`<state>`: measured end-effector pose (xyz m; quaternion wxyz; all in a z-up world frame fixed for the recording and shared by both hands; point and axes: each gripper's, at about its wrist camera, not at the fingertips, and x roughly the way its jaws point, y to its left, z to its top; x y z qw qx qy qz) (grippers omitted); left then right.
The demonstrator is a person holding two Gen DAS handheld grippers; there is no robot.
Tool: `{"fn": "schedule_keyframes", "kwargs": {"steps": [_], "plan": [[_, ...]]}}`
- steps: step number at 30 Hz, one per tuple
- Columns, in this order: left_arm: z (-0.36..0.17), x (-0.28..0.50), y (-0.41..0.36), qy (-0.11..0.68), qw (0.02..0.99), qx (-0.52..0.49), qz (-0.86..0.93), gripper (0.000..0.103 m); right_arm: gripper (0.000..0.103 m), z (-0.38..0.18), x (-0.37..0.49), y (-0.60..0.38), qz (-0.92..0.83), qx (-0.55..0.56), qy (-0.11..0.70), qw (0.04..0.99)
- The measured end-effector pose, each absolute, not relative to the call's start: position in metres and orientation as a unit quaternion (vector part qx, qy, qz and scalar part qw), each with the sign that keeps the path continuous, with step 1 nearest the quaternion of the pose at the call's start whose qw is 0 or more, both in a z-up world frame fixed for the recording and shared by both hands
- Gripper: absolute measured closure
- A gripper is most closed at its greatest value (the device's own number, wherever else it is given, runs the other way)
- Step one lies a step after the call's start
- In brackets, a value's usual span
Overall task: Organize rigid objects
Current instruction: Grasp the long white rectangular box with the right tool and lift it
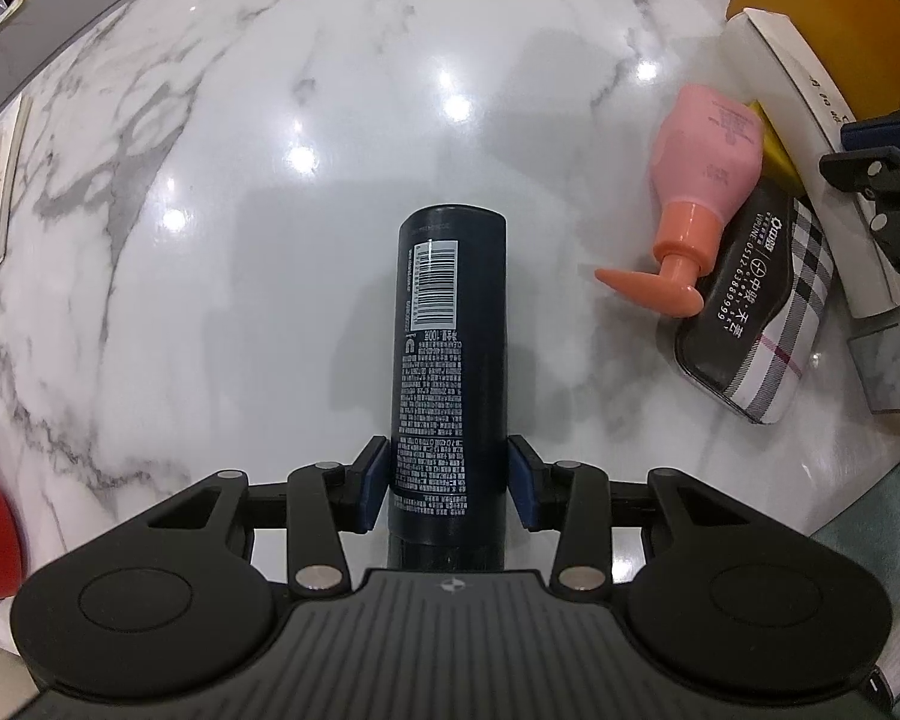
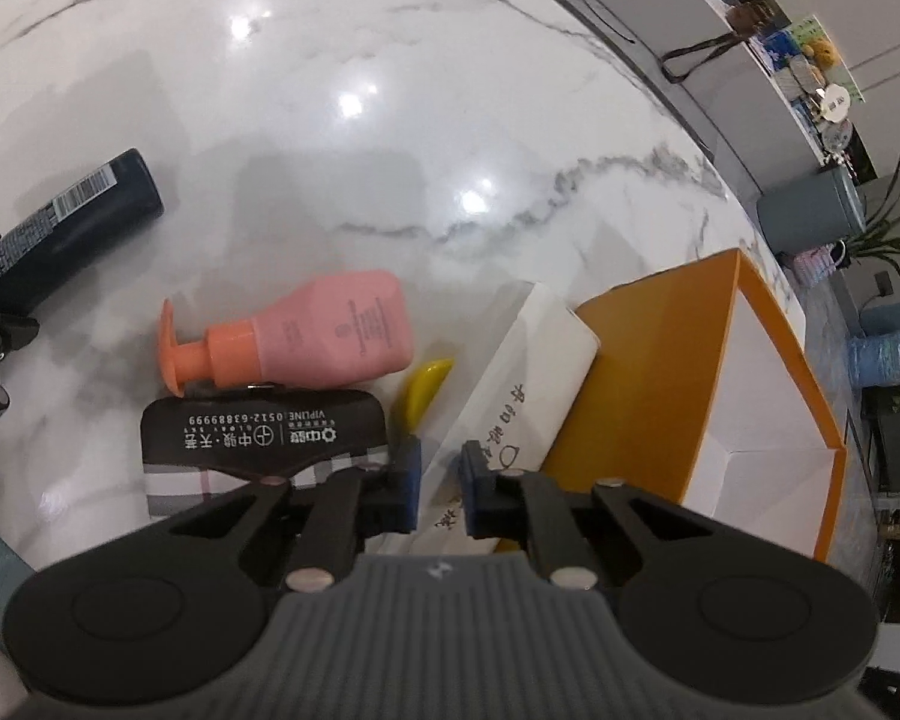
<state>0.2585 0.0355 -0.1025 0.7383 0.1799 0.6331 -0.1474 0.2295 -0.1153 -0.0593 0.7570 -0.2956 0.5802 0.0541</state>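
Left wrist view: dark can (image 1: pixel 447 354) lying at frame centre, long axis running up frame, away from left gripper (image 1: pixel 447 480), whose pads are pressing its lower sides. Right gripper (image 2: pixel 438 489) hovering over white box (image 2: pixel 528 372), jaws narrowed, gripping nothing visible.

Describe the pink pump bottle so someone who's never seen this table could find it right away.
On the white marble table, look left of the orange box. The pink pump bottle lies on its side above a black case with white print. It is the only pink thing, with an orange pump.
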Motion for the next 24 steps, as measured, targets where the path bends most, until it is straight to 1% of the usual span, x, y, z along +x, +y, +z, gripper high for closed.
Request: {"fn": "schedule_keyframes", "kwargs": {"steps": [1, 4, 8, 9, 10, 11, 12, 18, 19, 20, 24], "plan": [[-0.102, 0.259, 0.036, 0.632, 0.74, 0.177, -0.149, 0.057, 0.103, -0.058, 0.229, -0.114, 0.059, -0.298, 0.58, 0.756], [-0.102, 0.26, 0.036, 0.633, 0.741, 0.17, -0.149, 0.057, 0.103, -0.052, 0.231, -0.113, 0.064, -0.304, 0.574, 0.757], [-0.102, 0.259, 0.033, 0.63, 0.741, 0.178, -0.153, 0.057, 0.103, -0.042, 0.24, -0.119, 0.061, -0.279, 0.58, 0.763], [-0.102, 0.258, 0.032, 0.63, 0.74, 0.18, -0.152, 0.057, 0.1, -0.041, 0.243, -0.12, 0.053, -0.273, 0.587, 0.76], [-0.102, 0.258, 0.032, 0.629, 0.74, 0.183, -0.152, 0.057, 0.088, -0.042, 0.249, -0.122, 0.047, -0.265, 0.599, 0.754], [-0.102, 0.259, 0.032, 0.629, 0.74, 0.184, -0.151, 0.057, 0.067, -0.043, 0.255, -0.124, 0.039, -0.25, 0.61, 0.751], [-0.102, 0.259, 0.031, 0.63, 0.739, 0.184, -0.151, 0.057, 0.061, -0.044, 0.259, -0.125, 0.031, -0.239, 0.615, 0.75], [-0.102, 0.26, 0.033, 0.63, 0.74, 0.182, -0.152, 0.057, 0.06, -0.063, 0.272, -0.134, -0.021, -0.192, 0.646, 0.739], [-0.102, 0.26, 0.033, 0.63, 0.74, 0.181, -0.152, 0.057, 0.057, -0.066, 0.272, -0.136, -0.032, -0.188, 0.649, 0.736], [-0.101, 0.26, 0.033, 0.63, 0.74, 0.181, -0.152, 0.057, 0.052, -0.069, 0.272, -0.14, -0.042, -0.181, 0.652, 0.735], [-0.101, 0.26, 0.033, 0.63, 0.74, 0.182, -0.152, 0.057, 0.051, -0.071, 0.271, -0.141, -0.046, -0.185, 0.645, 0.74]]}}
